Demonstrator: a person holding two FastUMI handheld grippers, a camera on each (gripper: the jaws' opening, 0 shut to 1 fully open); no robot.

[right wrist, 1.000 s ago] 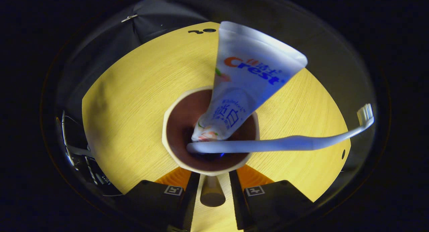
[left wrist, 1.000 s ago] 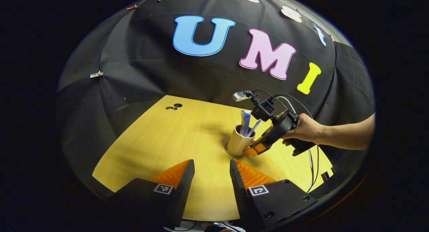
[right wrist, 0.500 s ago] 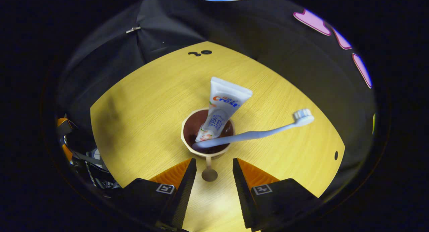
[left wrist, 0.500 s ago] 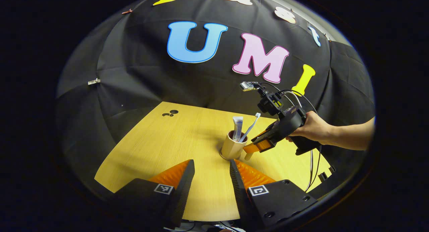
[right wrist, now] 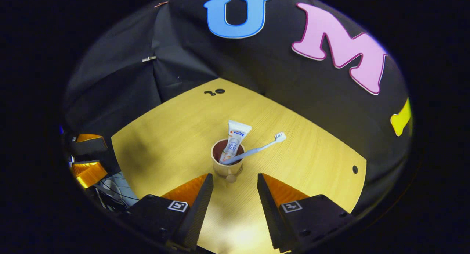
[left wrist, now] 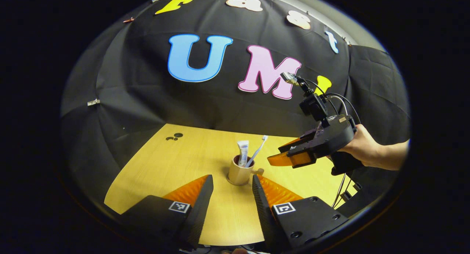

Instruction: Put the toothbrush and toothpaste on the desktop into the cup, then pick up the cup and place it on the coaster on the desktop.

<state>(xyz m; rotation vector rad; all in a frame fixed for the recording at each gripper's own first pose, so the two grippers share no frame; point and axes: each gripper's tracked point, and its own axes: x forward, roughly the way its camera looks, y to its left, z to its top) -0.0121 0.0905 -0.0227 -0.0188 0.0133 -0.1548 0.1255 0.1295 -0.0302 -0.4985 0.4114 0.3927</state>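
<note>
- Cup (right wrist: 227, 165) stands upright on the desk (right wrist: 169, 136), near the middle. Toothpaste (right wrist: 235, 139) and toothbrush (right wrist: 257, 149) are both inside it.
- I judge the cup sits on the coaster: the left gripper view shows a thin ring under its base. Too small to confirm, so a re-check may be needed.
- Right gripper (right wrist: 232, 195): jaws apart, empty, up off the desk, cup just ahead between the fingertip lines. In the left gripper view a hand (left wrist: 361, 147) holds it raised to the right of the cup.
- Left gripper (left wrist: 229, 195): jaws apart, empty, low over the near desk edge, cup just beyond the tips.
- Risk 1: toothbrush leans far out over the rim toward the right. Any sweep across there catches the head and tips the cup.
- Risk 2: cup handle (right wrist: 230, 178) points at the right gripper. A forward nudge could push the cup off the coaster.
- Risk 3: the tall tube makes the load top-heavy. A bump on the cup wall could topple it.
</note>
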